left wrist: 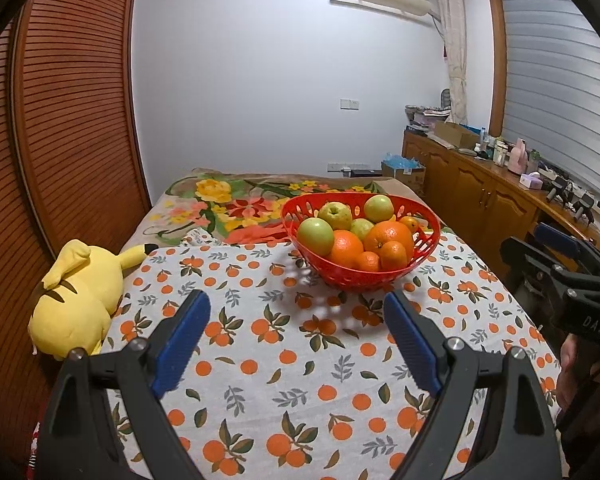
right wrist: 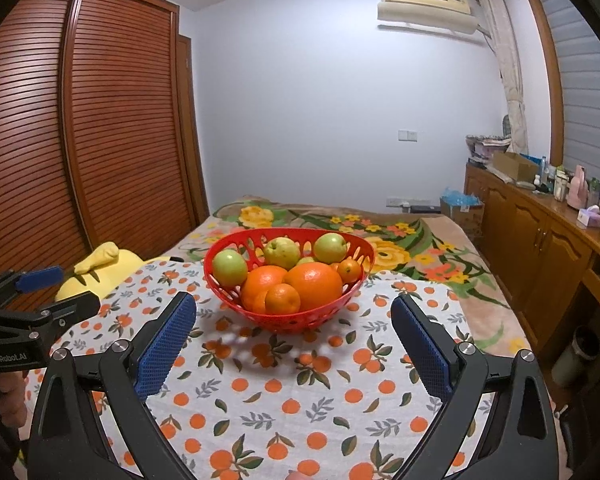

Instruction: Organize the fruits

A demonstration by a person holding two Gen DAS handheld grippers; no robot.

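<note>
From the left wrist, the left gripper (left wrist: 296,332) hangs with jaws spread and empty over the orange-print cloth (left wrist: 260,360), short of the red basket (left wrist: 420,248), which already holds every fruit in sight, so the organizing looks finished or not yet started. From the right wrist, the right gripper (right wrist: 294,340) is likewise spread and empty; the basket (right wrist: 236,292) stands upright, its long axis running left to right, with green apples (right wrist: 230,267) behind and oranges (right wrist: 314,285) in front.

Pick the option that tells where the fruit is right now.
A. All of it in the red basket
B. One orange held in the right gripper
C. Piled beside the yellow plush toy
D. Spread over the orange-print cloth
A: the oranges and green apples all sit inside the red basket, and both the left gripper and the right gripper are open and hold nothing.
</note>
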